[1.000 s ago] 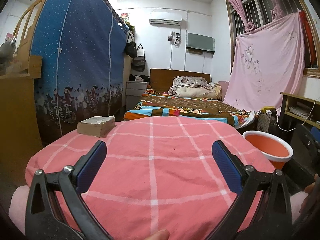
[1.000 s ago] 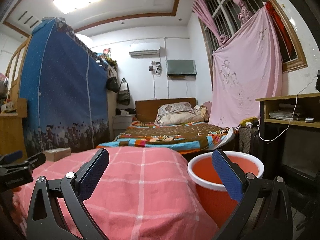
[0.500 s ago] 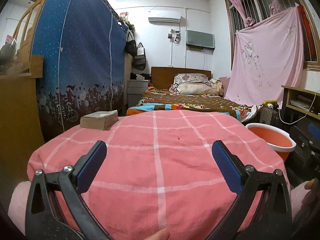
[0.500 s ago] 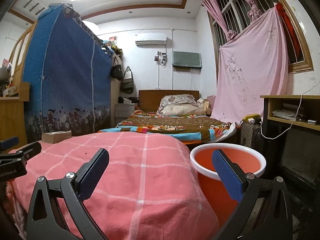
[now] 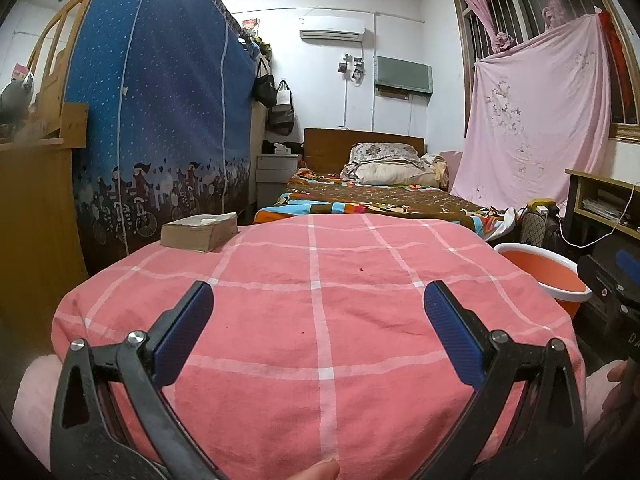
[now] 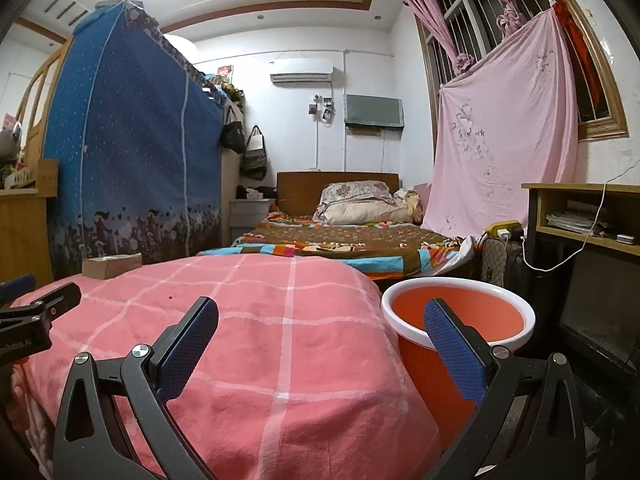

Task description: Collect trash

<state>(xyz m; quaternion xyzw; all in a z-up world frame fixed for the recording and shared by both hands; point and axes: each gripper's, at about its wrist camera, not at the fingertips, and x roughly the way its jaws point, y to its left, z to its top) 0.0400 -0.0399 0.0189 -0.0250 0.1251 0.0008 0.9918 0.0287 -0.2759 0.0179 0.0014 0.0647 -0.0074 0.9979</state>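
Observation:
A round table under a pink checked cloth fills the left wrist view and shows in the right wrist view. A brown tissue box sits at its far left; it also shows in the right wrist view. An orange bucket with a white rim stands on the floor right of the table, and in the left wrist view. My left gripper is open and empty above the cloth. My right gripper is open and empty, its right finger in front of the bucket. No loose trash shows on the cloth.
A bed with a patterned cover lies behind the table. A blue fabric wardrobe stands at the left beside a wooden cabinet. A desk with a cable and a pink sheet over the window are on the right.
Both grippers have tilted down and drawn back a little, so the table and bucket sit higher in view. Both stay open and empty.

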